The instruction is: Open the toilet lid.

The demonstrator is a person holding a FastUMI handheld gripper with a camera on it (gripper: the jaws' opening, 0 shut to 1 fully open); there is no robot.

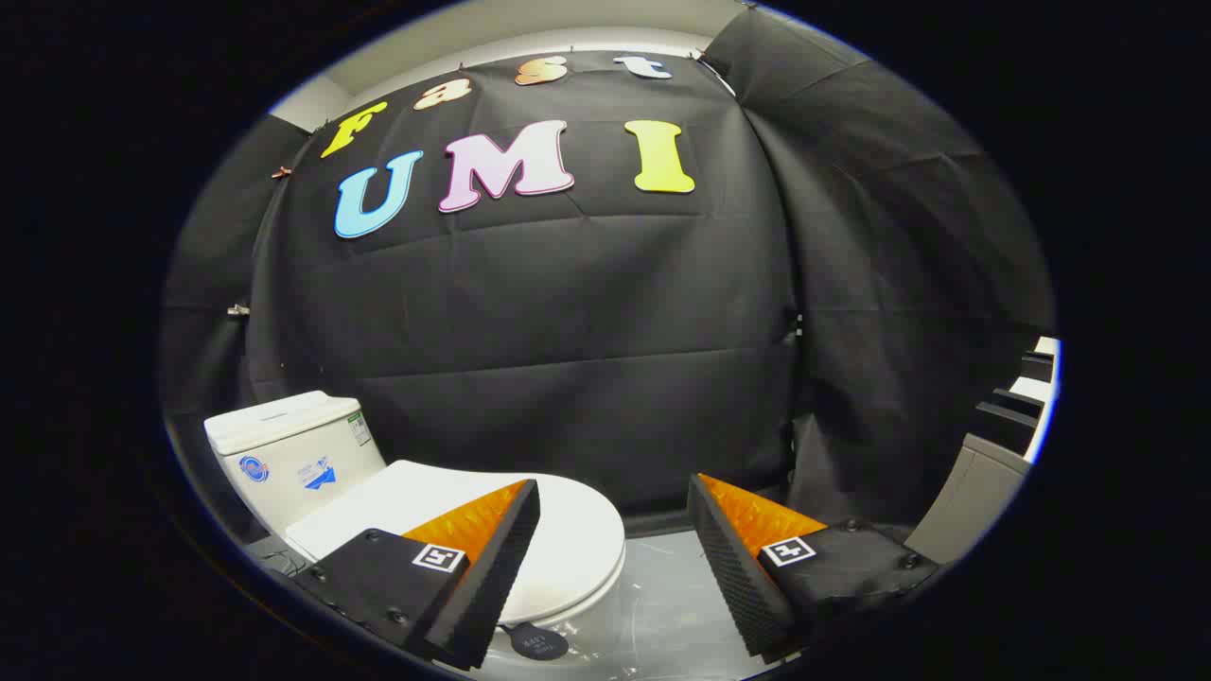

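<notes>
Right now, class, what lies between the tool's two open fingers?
In the gripper view, the tool frames the front edge of the closed toilet lid, then bare pale floor and black cloth wall beyond.

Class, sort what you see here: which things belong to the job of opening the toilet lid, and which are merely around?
Belong to the job:
- toilet lid, white, lying closed
- gripper, fingers wide apart, holding nothing, one finger over the lid
- small dark tab at the lid's front edge

Merely around:
- cistern behind the lid
- floor between the fingers
- black cloth wall
</notes>
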